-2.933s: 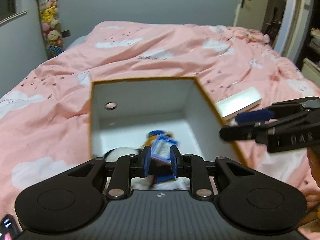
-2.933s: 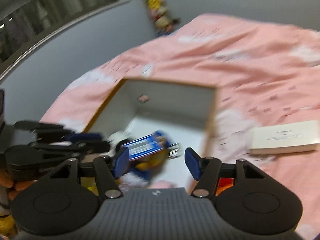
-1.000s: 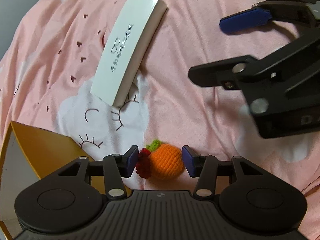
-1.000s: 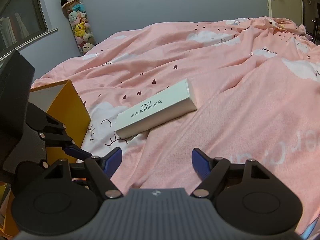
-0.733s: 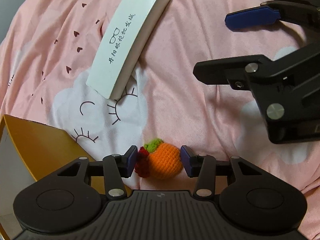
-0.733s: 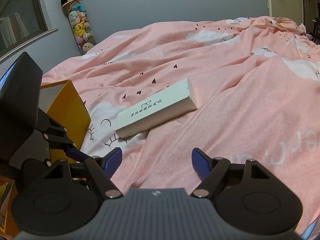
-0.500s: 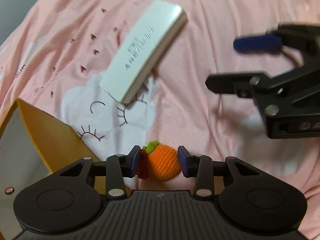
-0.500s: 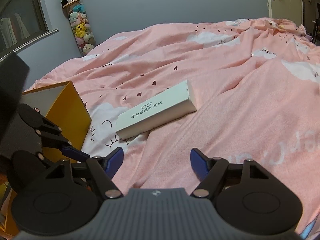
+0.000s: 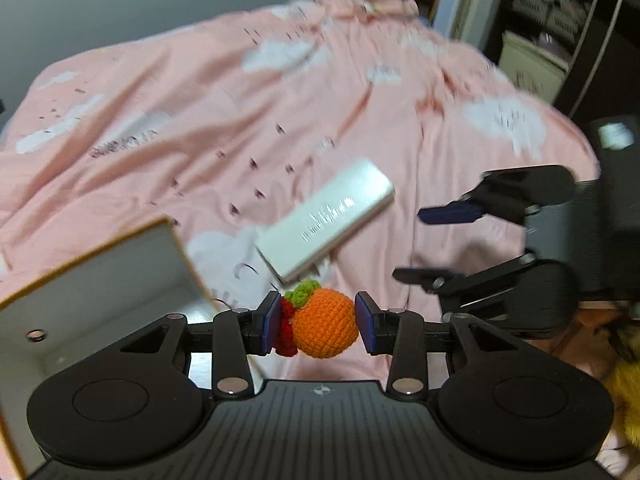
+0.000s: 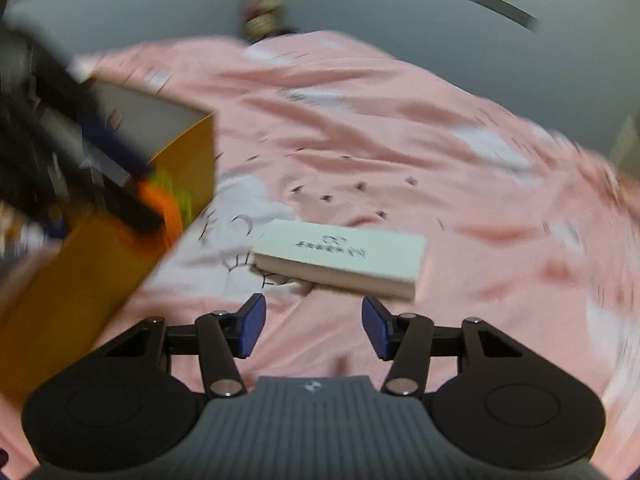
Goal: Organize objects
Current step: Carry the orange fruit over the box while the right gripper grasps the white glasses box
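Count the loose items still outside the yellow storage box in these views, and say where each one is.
2. A crocheted orange is clamped in the left gripper beside the box; a white glasses case lies on the pink duvet. Others may sit out of view.

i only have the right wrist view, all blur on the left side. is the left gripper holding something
Observer: Yes. In the left wrist view the left gripper is shut on a crocheted orange with a green top and a red bit beside it.
Operator: where is it relative to the box
Observer: The open yellow box sits just left of the gripper there; its white inside with a round hole shows.
Operator: and my right gripper, anything in it
Observer: No. From the left wrist view the right gripper has nothing between its fingers; they have just been closing, near the white case on the pink bedspread.
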